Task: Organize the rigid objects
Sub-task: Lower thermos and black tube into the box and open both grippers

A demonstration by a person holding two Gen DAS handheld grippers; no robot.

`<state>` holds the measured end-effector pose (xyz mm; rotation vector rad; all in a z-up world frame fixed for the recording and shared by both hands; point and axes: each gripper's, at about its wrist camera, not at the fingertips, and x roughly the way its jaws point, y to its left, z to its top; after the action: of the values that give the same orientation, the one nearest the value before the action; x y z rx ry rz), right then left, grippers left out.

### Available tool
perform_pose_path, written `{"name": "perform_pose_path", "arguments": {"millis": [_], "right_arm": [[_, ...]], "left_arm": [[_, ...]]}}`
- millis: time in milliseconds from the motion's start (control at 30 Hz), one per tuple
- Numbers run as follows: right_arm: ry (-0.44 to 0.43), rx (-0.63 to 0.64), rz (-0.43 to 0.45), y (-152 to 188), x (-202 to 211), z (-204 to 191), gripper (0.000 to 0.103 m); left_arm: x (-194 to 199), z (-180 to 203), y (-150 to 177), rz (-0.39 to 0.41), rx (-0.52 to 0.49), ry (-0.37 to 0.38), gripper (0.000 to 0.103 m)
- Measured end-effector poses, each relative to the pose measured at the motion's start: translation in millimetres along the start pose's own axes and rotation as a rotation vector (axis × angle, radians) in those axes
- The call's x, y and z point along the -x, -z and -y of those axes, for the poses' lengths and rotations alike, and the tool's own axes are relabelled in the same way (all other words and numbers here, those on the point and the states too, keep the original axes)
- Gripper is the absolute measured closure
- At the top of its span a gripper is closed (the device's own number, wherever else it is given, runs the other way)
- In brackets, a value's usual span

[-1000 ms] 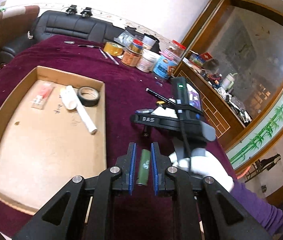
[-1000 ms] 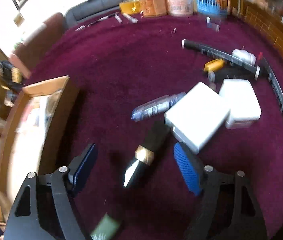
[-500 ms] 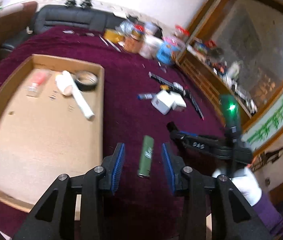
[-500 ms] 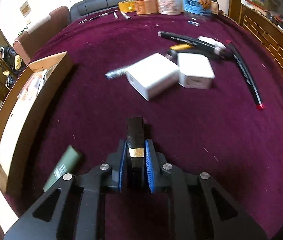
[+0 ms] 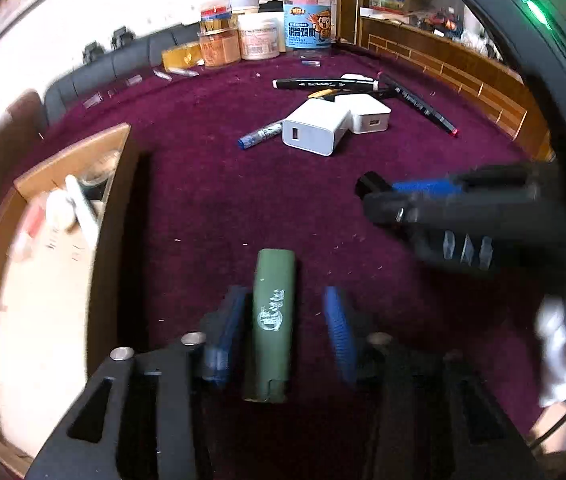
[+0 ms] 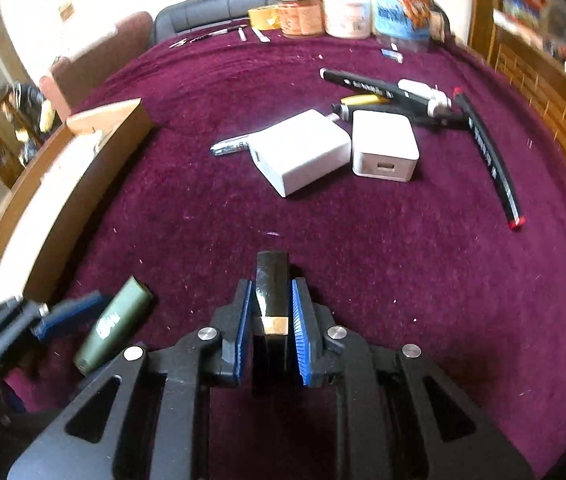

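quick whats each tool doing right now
left tool: open, jaws have just been closing, green bar between them
right tool: closed on the black bar

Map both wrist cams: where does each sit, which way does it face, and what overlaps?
Left wrist: on the left gripper, angled down across the table toward the jars. Its jaws have just been closing around a green case, with a gap at the right pad. A white-gloved hand shows at the right.
Right wrist: on the right gripper, facing likewise, jaws shut on a black bar.
Shared: white chargers, cardboard tray, the green case, each other's gripper.
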<state>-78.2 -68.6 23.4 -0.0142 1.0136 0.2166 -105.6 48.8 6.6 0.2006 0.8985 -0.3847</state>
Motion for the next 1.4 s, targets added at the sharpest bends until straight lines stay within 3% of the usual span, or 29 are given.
{"name": "perform_pose_path", "arguments": {"millis": [33, 100, 167, 400, 500, 633, 800, 967, 1167, 1200, 1267, 1400], "right_arm": [[0.001, 0.010, 0.003, 2.0, 1.6, -0.3, 0.088], [-0.038, -0.003, 0.010, 4.9, 5.7, 1.5, 0.088], [-0.086, -0.024, 0.031, 7.0, 12.0, 6.2, 0.088], [-0.260, -0.084, 0.106, -7.0, 40.5, -1.4, 0.088], [-0.331, -0.068, 0.116, -23.8, 47.8, -22.1, 0.088], [-0.416, -0.028, 0.101, -45.5, 44.3, -57.7, 0.088], [-0.494, 0.034, 0.032, -69.7, 17.1, -112.0, 0.087], [-0.541, 0.024, -0.079, -91.9, -28.5, -154.9, 0.087], [-0.496, 0.021, -0.150, -116.4, -76.5, -190.3, 0.087], [-0.478, 0.026, -0.153, -120.5, -83.2, -195.6, 0.087], [-0.442, 0.033, -0.150, -127.9, -93.2, -201.8, 0.087], [-0.404, 0.026, -0.135, -144.4, -107.2, -205.0, 0.087]], "left_arm": [[0.1, -3.7, 0.2, -0.002, 0.009, 0.014, 0.087], [4.4, -21.7, 1.9, -0.008, 0.099, 0.126, 0.087], [13.9, -34.9, 5.9, 0.009, 0.158, 0.192, 0.087], [76.6, -77.3, 10.6, 0.188, 0.276, 0.293, 0.087], [99.8, -106.2, 6.4, 0.249, 0.314, 0.271, 0.087], [108.5, -155.2, 4.3, 0.251, 0.370, 0.166, 0.087], [93.9, -211.6, 5.6, 0.184, 0.432, 0.043, 0.087], [48.5, -255.7, -1.2, 0.069, 0.519, -0.020, 0.087], [10.5, -286.9, -8.9, -0.029, 0.579, -0.033, 0.087], [5.5, -287.9, -14.4, -0.036, 0.561, -0.093, 0.087], [1.7, -296.3, -16.7, -0.041, 0.588, -0.121, 0.086], [3.1, -311.2, -7.2, 0.013, 0.716, -0.009, 0.068]]}}
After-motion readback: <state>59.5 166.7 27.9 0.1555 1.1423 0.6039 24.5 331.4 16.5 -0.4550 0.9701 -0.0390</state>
